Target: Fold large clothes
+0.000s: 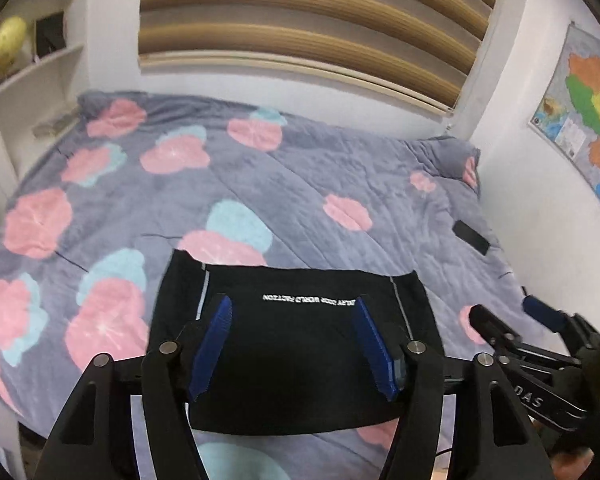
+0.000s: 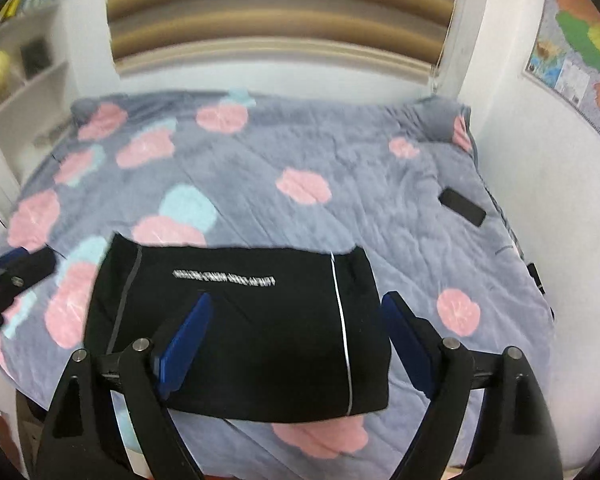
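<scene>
Tongs first: in the left wrist view your left tongs (image 1: 294, 344) stand wide and empty above the folded black garment (image 1: 292, 360), which lies flat near the bed's (image 1: 300, 200) front edge. Right wrist view: your right tongs (image 2: 296, 354) gape wide too, holding nothing. Soft, light cloth, I judge; pinch the layered corners. No containers show.

The folded garment (image 1: 296, 344) lies on the bed (image 1: 300, 184) in the lower middle of the frame, near the bed's front edge. A small flat device (image 1: 471, 237) rests on the bed toward the right, well apart from the garment. Shelves (image 1: 32, 68) stand at upper left, a window blind (image 1: 312, 16) behind the bed at top, and a map (image 1: 588, 120) on the wall at upper right.
</scene>
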